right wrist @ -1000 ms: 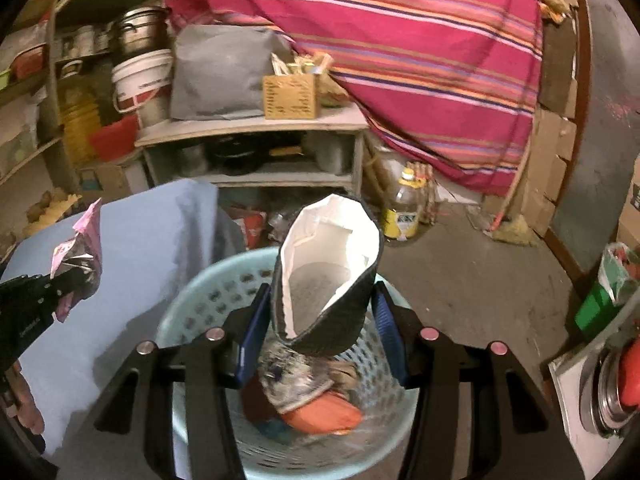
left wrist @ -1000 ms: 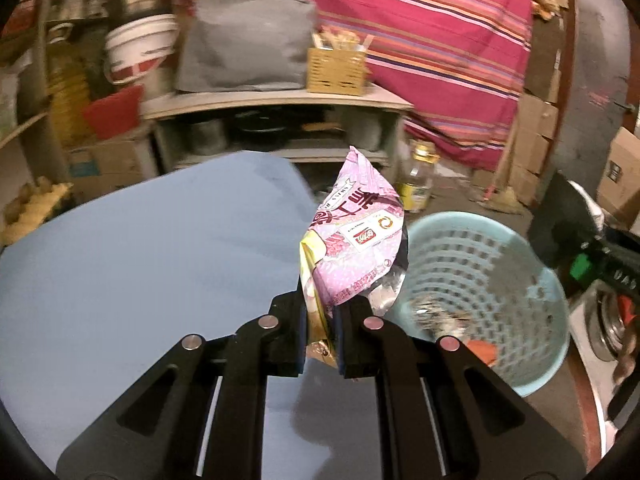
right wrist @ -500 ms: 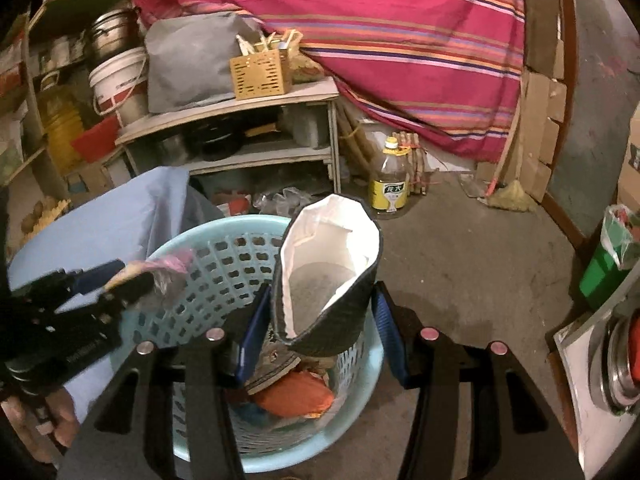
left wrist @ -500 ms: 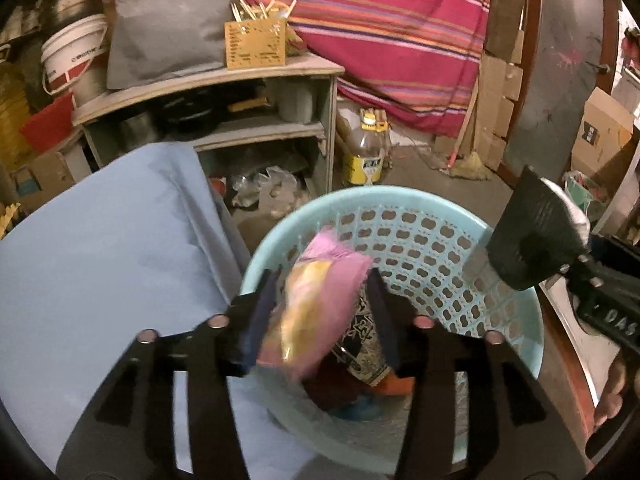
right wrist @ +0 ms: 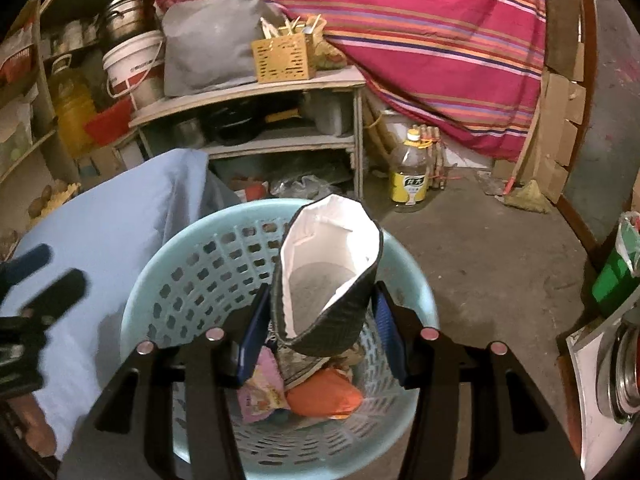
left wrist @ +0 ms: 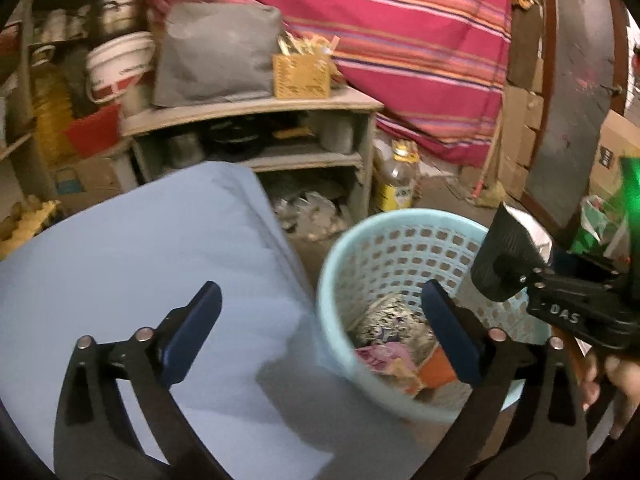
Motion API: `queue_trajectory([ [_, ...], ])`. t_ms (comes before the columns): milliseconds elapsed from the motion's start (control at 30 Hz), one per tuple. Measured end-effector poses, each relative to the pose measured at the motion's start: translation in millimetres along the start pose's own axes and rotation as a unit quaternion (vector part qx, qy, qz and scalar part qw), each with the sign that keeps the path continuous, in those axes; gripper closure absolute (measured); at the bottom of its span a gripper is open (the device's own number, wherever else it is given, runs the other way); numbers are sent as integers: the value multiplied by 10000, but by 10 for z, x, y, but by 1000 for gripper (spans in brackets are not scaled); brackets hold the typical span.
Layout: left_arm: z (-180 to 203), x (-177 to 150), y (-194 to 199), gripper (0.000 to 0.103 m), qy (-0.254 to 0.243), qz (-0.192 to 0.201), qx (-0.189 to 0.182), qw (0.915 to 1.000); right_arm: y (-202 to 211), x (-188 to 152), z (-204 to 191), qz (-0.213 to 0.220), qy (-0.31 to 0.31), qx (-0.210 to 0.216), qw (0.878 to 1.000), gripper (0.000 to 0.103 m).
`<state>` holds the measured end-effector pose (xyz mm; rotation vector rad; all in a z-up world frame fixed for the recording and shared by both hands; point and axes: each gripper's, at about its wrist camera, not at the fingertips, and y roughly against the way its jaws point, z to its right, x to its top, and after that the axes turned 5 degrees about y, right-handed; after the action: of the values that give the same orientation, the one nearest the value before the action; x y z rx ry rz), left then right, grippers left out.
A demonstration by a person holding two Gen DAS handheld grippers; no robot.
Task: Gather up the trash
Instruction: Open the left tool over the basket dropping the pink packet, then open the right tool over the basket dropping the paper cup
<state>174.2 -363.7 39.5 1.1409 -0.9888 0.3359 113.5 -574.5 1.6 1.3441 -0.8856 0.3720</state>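
Note:
A light blue perforated basket (left wrist: 400, 232) (right wrist: 168, 280) stands on the floor beside the blue-covered table (left wrist: 120, 264). The pink snack wrapper (left wrist: 384, 354) (right wrist: 260, 388) lies inside it among orange and printed trash. My left gripper (left wrist: 320, 332) is open wide and empty, over the table edge and the basket rim. My right gripper (right wrist: 320, 328) is shut on a black paper cup with a white inside (right wrist: 328, 276), held over the basket; the cup also shows in the left wrist view (left wrist: 504, 260).
A grey shelf unit (right wrist: 248, 92) with pots, a bucket and a wicker box stands behind. A yellow-labelled bottle (right wrist: 408, 176) stands on the concrete floor. A striped red cloth (right wrist: 420, 40) hangs behind. A green bag (right wrist: 620, 272) and steel pots are at right.
My left gripper carried the pink wrapper from above the table to the basket, opened, and the wrapper dropped in. The right gripper kept holding the cup over the basket.

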Motion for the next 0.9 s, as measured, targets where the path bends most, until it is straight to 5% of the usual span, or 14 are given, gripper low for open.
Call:
queue_trajectory([
  [133, -209, -50, 249, 5, 177, 178, 184, 9995, -36, -24, -142, -42, 79, 36, 10000, 51],
  [233, -382, -98, 482, 5, 244, 341, 379, 9984, -39, -43, -212, 50, 130, 26, 9999, 28],
  [467, -815, -189, 1004, 5, 514, 722, 762, 9931, -14, -108, -364, 44, 240, -215, 9995, 24],
  [633, -1136, -280, 1341, 5, 840, 849, 832, 9894, 446, -104, -584, 700, 373, -370, 9962, 6],
  [767, -1363, -443, 1599, 5, 917, 890, 841, 9882, 829, -182, -905, 1170, 510, -215, 9916, 5],
  [900, -1536, -642, 1812, 5, 881, 934, 1430, 9814, 1093, -384, -1255, 1353, 658, -43, 9886, 5],
])
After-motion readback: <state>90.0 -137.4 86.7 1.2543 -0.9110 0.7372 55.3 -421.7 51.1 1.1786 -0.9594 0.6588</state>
